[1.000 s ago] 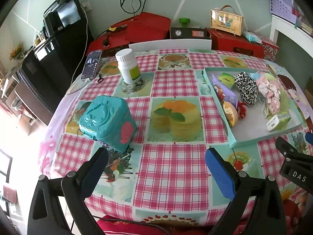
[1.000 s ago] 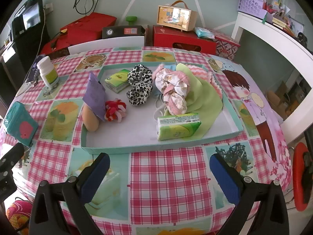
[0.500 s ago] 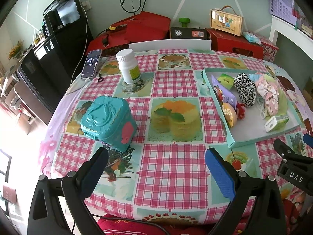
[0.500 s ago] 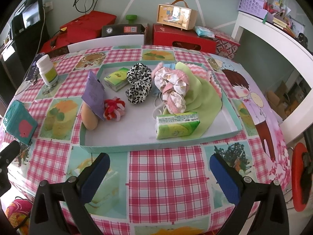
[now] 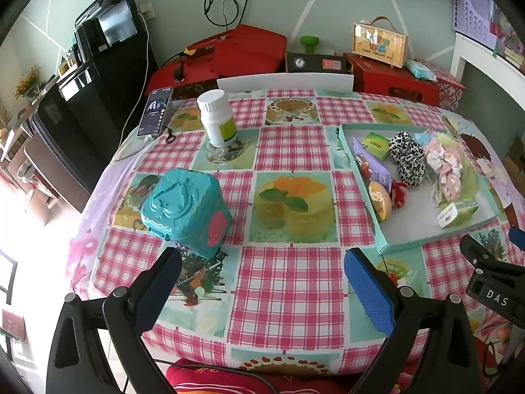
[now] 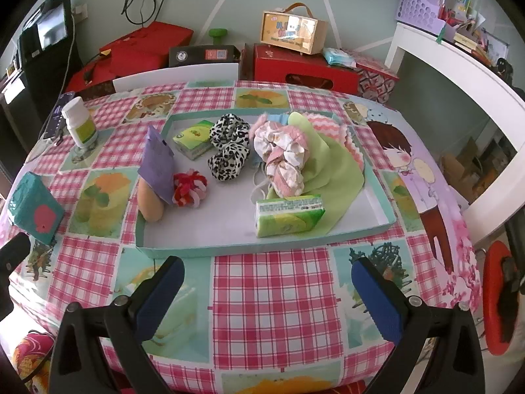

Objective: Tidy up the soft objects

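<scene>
Two low near-edge views across the table [image 5: 288,282], sharing the tray [image 6: 262,249].

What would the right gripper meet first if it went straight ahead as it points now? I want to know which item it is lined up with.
The right gripper, open and empty, would probably first reach the near wall of the tray, then the green tissue pack just behind it. Its height above the table is unclear, so it might pass over the wall.

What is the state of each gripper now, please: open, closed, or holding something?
Left gripper: open, holding nothing.
Right gripper: open, holding nothing.
</scene>
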`<action>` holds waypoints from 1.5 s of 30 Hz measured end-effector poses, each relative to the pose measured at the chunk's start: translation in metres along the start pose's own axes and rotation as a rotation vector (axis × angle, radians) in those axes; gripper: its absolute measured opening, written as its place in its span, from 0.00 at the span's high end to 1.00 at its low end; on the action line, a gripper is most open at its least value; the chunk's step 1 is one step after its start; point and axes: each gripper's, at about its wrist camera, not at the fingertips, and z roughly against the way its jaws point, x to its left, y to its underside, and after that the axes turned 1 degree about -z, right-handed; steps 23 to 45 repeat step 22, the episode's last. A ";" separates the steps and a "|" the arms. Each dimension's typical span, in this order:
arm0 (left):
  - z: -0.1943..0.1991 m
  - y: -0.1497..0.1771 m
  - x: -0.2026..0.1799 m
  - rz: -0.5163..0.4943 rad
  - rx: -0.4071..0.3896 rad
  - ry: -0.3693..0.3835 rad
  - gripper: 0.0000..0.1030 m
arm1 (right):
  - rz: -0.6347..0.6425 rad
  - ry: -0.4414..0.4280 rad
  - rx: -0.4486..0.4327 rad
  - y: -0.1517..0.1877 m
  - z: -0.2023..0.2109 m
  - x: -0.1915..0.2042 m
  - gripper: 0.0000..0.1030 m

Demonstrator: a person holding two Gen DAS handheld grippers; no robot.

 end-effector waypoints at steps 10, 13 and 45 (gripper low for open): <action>0.005 -0.002 0.000 0.002 -0.007 0.003 0.04 | 0.006 -0.004 -0.014 -0.004 0.009 0.000 0.00; 0.007 -0.003 0.000 0.002 -0.008 0.005 0.04 | 0.006 -0.006 -0.018 -0.005 0.012 0.000 0.00; 0.016 -0.006 0.001 -0.010 -0.040 0.001 0.04 | 0.000 -0.012 -0.033 -0.008 0.019 -0.002 0.00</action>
